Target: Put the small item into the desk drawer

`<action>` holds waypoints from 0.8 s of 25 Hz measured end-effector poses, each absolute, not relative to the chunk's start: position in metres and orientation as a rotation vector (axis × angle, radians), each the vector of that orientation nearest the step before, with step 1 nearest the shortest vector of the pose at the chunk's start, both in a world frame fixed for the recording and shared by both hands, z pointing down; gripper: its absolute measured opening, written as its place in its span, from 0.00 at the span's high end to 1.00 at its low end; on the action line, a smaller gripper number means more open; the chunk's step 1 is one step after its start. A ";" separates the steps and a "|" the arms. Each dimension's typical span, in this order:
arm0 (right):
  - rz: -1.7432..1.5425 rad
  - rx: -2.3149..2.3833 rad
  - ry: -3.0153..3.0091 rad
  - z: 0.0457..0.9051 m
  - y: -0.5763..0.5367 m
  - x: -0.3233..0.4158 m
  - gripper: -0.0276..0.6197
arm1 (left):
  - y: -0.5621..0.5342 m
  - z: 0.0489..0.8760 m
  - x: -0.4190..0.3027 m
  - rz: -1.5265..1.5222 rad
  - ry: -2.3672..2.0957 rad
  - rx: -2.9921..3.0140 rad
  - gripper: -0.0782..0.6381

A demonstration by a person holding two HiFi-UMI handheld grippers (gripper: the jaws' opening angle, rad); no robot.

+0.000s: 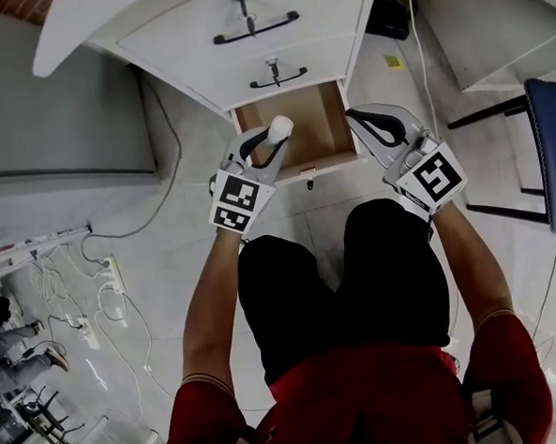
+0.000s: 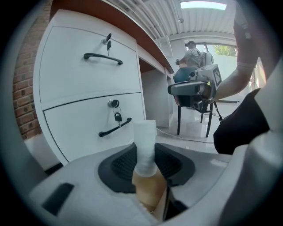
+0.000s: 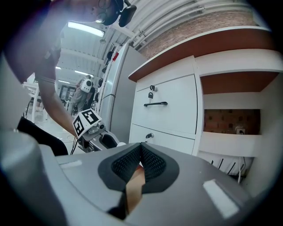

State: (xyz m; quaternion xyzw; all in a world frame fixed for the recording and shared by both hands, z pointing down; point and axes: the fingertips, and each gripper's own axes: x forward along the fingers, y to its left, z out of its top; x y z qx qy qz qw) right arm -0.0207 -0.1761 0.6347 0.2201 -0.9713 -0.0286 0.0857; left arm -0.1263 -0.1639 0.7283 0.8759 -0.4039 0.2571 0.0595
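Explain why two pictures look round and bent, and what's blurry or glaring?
Left gripper view: a wide-angle lens bows the drawer fronts and leaves dark corners; the far window washes out. Right gripper view: same bending; the near arm blurs. Head view: even light, tiled floor shiny.

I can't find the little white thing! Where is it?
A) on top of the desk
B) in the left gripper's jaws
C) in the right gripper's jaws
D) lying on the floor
B: the little white thing stands pinched between the left gripper's jaws, over the open drawer.
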 end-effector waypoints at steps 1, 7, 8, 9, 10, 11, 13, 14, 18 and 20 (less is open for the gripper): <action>-0.087 0.653 -2.896 0.640 -0.177 -0.021 0.94 | -0.166 0.735 -0.126 0.787 -1.218 2.646 0.71; -0.086 0.636 -2.906 0.669 -0.184 -0.023 0.94 | -0.182 0.773 -0.119 0.842 -1.176 2.610 0.71; -0.086 0.635 -2.909 0.673 -0.185 -0.024 0.94 | -0.184 0.779 -0.117 0.855 -1.166 2.605 0.71; -0.086 0.634 -2.911 0.676 -0.186 -0.025 0.94 | -0.186 0.786 -0.116 0.866 -1.156 2.598 0.71; -0.086 0.635 -2.911 0.680 -0.187 -0.026 0.94 | -0.189 0.793 -0.116 0.876 -1.147 2.589 0.71; -0.084 0.637 -2.910 0.683 -0.188 -0.027 0.94 | -0.191 0.801 -0.115 0.885 -1.138 2.578 0.71; -0.081 0.642 -2.908 0.690 -0.192 -0.029 0.94 | -0.197 0.815 -0.115 0.895 -1.121 2.550 0.71; -0.081 0.643 -2.910 0.692 -0.193 -0.030 0.94 | -0.201 0.821 -0.115 0.897 -1.114 2.534 0.71; -0.083 0.641 -2.906 0.701 -0.195 -0.030 0.94 | -0.212 0.846 -0.112 0.936 -1.092 2.471 0.71; -0.108 0.643 -2.922 0.701 -0.195 -0.030 0.94 | -0.216 0.859 -0.110 0.963 -1.075 2.447 0.71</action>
